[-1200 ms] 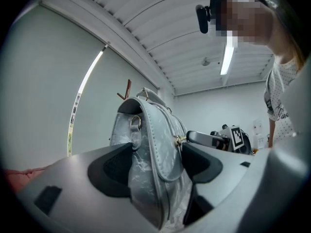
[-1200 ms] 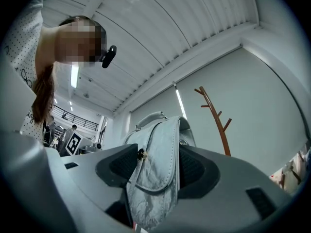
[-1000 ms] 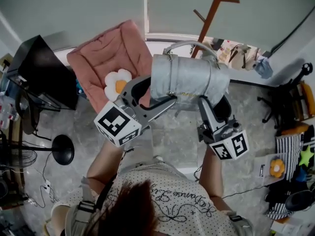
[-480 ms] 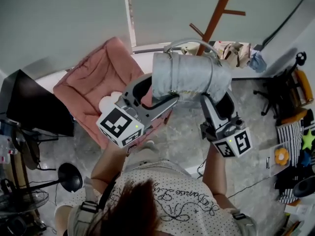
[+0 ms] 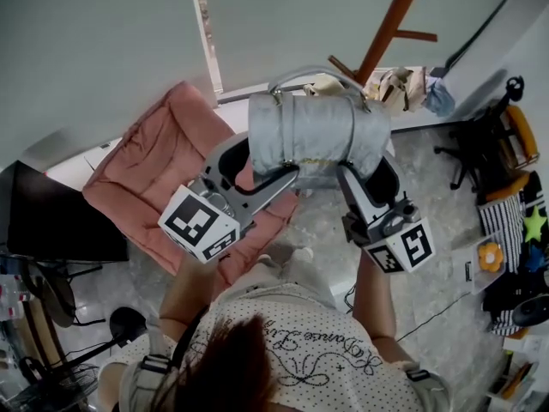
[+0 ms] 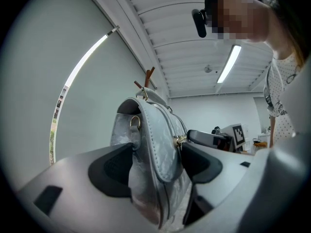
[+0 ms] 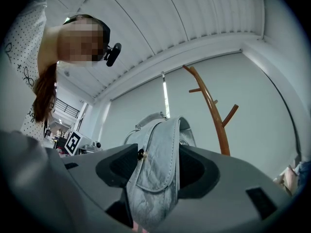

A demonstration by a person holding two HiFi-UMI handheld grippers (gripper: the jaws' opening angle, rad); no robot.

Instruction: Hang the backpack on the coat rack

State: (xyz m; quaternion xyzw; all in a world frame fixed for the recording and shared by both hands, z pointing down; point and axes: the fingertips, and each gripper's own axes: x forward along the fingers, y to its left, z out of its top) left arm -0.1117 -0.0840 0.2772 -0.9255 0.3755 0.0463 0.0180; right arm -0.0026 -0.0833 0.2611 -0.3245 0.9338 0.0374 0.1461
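While the left gripper and the right gripper are each clamping one end of the grey backpack, they are holding it aloft near the wooden coat rack.

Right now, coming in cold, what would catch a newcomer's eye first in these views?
The silver-grey quilted leather backpack stands out, mid-frame in the head view, clamped from either side by the left gripper and the right gripper. Behind it, upper right, rises the brown wooden coat rack; a pink padded cushion lies below, to the left.
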